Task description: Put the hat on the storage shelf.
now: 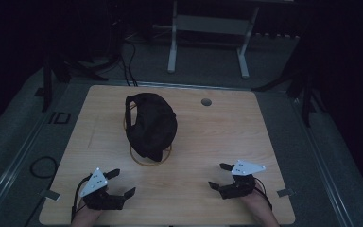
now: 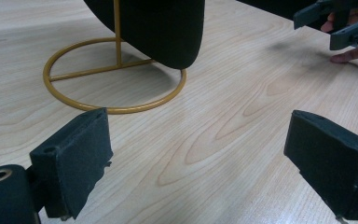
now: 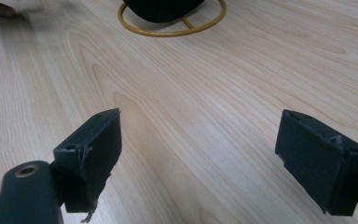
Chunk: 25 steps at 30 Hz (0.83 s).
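Observation:
A black cap-like item [image 1: 150, 124] hangs on a gold wire stand [image 1: 147, 161] with a ring base, left of the table's middle. In the left gripper view the ring base [image 2: 116, 110] lies just ahead of the jaws and the black item [image 2: 158, 28] hangs over it. My left gripper [image 1: 121, 183] rests open near the front left edge, nothing between its jaws. My right gripper [image 1: 220, 176] stands open near the front right, also empty. The right gripper view shows the ring base [image 3: 172, 31] far ahead. The left gripper view catches the right gripper [image 2: 340, 23] at top right.
The light wooden table [image 1: 208, 142] has a round cable hole [image 1: 206, 102] at the back right. Beyond the table stand a white frame [image 1: 208, 42] and dark stands with cables on a grey floor.

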{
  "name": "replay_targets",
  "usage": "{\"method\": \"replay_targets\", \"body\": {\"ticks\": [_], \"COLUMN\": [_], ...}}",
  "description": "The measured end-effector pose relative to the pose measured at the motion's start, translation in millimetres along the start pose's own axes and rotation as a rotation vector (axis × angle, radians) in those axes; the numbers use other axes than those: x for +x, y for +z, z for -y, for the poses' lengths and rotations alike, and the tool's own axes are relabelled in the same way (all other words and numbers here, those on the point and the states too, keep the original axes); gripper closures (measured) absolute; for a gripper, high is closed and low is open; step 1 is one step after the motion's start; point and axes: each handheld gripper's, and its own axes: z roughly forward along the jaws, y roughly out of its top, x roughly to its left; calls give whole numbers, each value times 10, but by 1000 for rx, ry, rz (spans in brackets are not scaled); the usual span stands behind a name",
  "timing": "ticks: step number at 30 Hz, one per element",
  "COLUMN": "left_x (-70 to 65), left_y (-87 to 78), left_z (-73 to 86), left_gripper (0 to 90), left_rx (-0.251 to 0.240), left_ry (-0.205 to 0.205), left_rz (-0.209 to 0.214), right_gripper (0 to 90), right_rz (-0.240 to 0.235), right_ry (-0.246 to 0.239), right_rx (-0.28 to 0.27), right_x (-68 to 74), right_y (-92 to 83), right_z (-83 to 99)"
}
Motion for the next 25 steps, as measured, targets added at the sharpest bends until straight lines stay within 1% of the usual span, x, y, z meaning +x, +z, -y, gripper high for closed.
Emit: {"method": "replay_targets", "body": {"ticks": [8,12,22,25], "left_x": [-1,0,-4,-5], "left_y": [3,3,9,8], "left_z": [0,1,3,4], "left_gripper": [78,78,78,78], "left_rx": [0,1,6,6], "left_ry": [2,3,5,6], "left_rz": [-1,-1,-1,0], "right_gripper": [143,143,143,144], "right_rz": [37,60,108,109], "right_ry": [13,17,62,69], "right_rx": [-1,9,0,-5], "right_x": [-38,-71,-192,-209], "right_y": [-135,-191,-341,-347], "right_z": [97,161,266,275]}}
